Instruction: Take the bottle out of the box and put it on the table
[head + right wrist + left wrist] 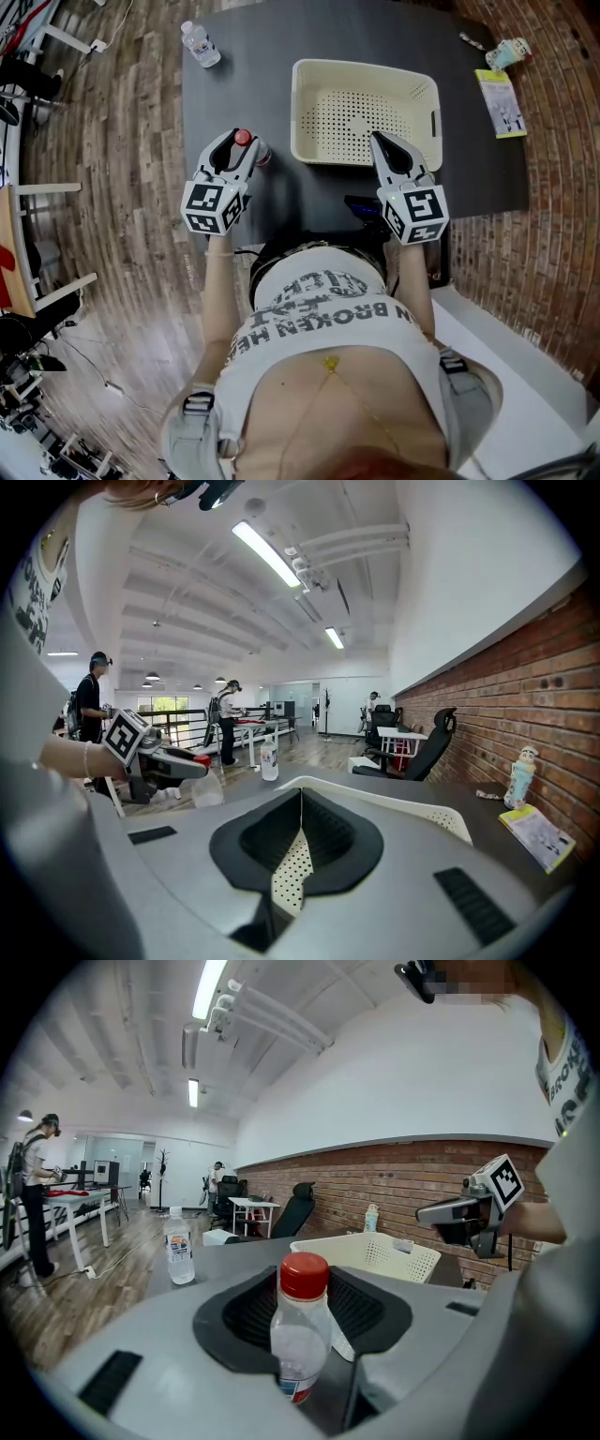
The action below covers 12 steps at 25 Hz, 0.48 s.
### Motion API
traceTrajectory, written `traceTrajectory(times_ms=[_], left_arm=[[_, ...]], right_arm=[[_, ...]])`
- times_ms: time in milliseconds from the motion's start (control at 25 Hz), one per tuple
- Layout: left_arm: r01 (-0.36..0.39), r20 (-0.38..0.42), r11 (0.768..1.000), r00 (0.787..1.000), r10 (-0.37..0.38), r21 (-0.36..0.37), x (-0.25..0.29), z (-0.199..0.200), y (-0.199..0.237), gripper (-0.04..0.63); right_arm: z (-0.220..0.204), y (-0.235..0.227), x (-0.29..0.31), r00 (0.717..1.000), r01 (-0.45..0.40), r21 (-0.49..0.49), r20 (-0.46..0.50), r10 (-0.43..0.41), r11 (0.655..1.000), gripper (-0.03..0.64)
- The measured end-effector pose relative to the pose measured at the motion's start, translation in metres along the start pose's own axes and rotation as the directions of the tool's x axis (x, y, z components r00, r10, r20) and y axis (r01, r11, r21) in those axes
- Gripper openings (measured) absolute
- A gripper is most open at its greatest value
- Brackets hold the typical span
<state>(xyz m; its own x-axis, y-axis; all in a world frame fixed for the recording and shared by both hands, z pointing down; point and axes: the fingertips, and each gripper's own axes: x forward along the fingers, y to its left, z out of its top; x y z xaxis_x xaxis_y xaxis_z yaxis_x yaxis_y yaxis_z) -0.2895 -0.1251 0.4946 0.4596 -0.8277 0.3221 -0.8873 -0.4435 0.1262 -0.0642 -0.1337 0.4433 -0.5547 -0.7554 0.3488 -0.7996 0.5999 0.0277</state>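
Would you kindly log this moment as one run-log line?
left gripper: shut on clear red-capped plastic bottle | right gripper: shut, empty | cream perforated plastic basket: empty

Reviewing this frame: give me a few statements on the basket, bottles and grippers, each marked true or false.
1. The basket is empty. True.
2. The bottle is between the right gripper's jaws. False: it is between the left gripper's jaws; the right jaws are together on nothing.
3. That bottle's cap is white. False: it is red.
4. A second bottle stands near the table's far left corner. True.
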Motion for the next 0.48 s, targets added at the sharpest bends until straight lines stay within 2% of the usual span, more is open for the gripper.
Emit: traceTrajectory(times_ms=[480], left_arm=[[0.001,0.007,1.000,1.000,-0.001,-0.001,-0.0012,-0.0008,0.0001,0.158]], right_arm=[[-0.0013,0.0011,-0.0033,1.000,0.006,-0.005,-0.003,-0.006,1.000,0.009]])
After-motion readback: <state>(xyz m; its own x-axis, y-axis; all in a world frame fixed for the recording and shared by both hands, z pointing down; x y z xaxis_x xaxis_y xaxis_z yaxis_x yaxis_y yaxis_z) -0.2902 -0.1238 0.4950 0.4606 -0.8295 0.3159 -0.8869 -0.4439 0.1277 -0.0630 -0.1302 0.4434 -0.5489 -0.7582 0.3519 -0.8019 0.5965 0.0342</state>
